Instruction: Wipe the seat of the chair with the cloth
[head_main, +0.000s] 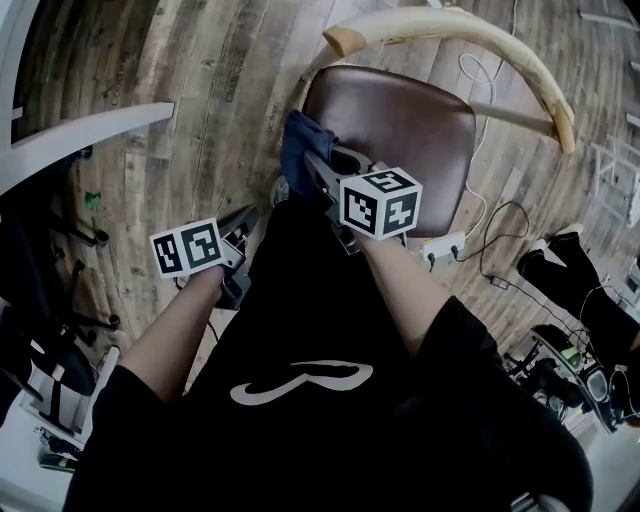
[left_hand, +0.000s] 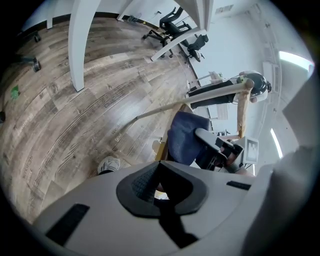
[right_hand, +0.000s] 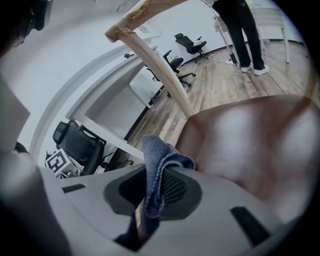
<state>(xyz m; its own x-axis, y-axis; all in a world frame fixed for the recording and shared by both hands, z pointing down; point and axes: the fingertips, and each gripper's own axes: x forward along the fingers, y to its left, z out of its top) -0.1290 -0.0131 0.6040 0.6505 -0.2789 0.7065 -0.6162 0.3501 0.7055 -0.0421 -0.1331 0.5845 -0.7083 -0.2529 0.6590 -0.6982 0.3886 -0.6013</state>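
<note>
A: The room has a wooden plank floor (head_main: 200, 80), and on it stands the chair, with a brown leather seat (head_main: 410, 130) and a curved wooden backrest (head_main: 470, 30). Where is the cloth relative to the seat?

B: The blue cloth (head_main: 298, 150) is at the left edge of the seat, the edge far from the backrest's right end. The right gripper (right_hand: 155, 195) has its jaws clamped on it, and one folded end of the cloth stands up between them. I cannot tell if the cloth already presses on the leather.

A: And which way does the seat lie from that gripper?

B: In the right gripper view almost the whole seat spreads ahead and to the right of the jaws. So I judge the wiping must go from the left edge across the seat toward the backrest side.

A: What about the other one?

B: The left gripper (head_main: 243, 225) is off the seat, over the floor at the seat's left. Its jaws are together with nothing between them. The right one is clearly nearer to the seat, so I think the stroke belongs to it.
</note>
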